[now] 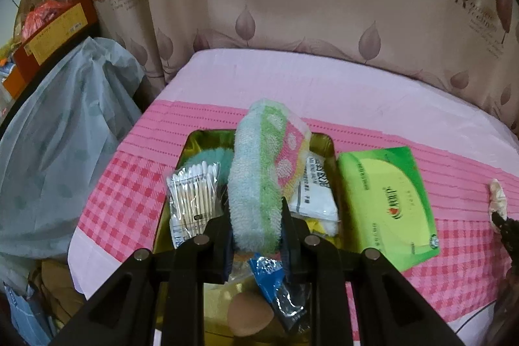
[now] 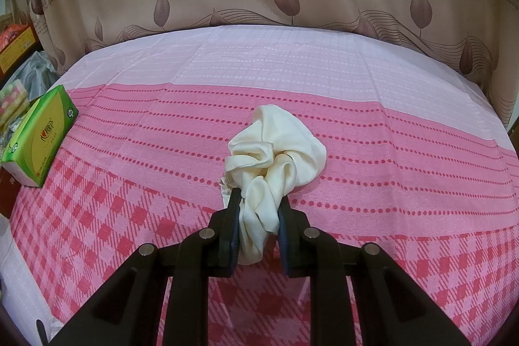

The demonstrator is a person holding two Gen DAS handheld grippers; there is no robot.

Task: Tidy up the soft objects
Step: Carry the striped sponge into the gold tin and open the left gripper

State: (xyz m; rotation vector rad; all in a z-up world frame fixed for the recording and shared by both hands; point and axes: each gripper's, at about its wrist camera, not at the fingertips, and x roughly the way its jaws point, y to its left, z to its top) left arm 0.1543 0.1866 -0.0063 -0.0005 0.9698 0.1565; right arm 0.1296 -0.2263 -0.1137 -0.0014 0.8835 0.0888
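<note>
A rolled towel [image 1: 256, 177] is gripped in the left claw [image 1: 256, 216] above the gold tin [image 1: 326, 145], seemingly for packing; a cream scarf [image 2: 275, 158] is clenched by the right claw [image 2: 259, 209].

A fuzzy terry towel [image 1: 256, 184] is seen, rough and matt, above a shiny gold metal tin [image 1: 324, 145]. Glossy plastic film is noted on the green tissue pack [image 1: 386, 203]. A smooth, satiny cream cloth [image 2: 275, 158] is shown on the matt woven tablecloth [image 2: 389, 151].
</note>
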